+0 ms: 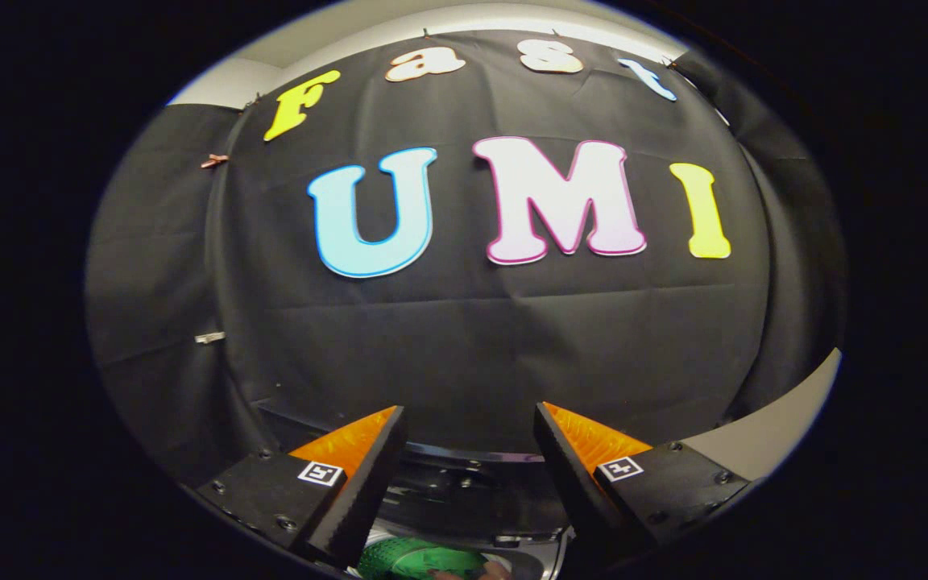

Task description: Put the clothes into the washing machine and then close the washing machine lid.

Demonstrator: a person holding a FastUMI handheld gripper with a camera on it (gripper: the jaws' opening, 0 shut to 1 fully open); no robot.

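Washing machine (472,483) is the landmark: its dark top, with a curved rim and some dim fittings, sits low beneath the hand-held gripper (470,483), backed by the black cloth wall (464,338). To the machine's right a pale strip, perhaps a desk or ledge (762,439), curves away; I cannot tell which. Nearer than the machine's rim, just under the gap between the fingers, lies a green mesh-patterned item (416,557), probably the clothes or a basket holding them; too little shows to say.

The hand-held gripper's fingers stand wide apart and empty, pointing at the wall rather than down.

My judgement: the step in hand is reaching for the clothes. To do it well, tip the fingers down until the green item lies squarely between them, lower until both tips bracket a good fold, then close firmly so nothing trails when lifted toward the machine's opening. Whether the lid is open cannot be told, so check before carrying.
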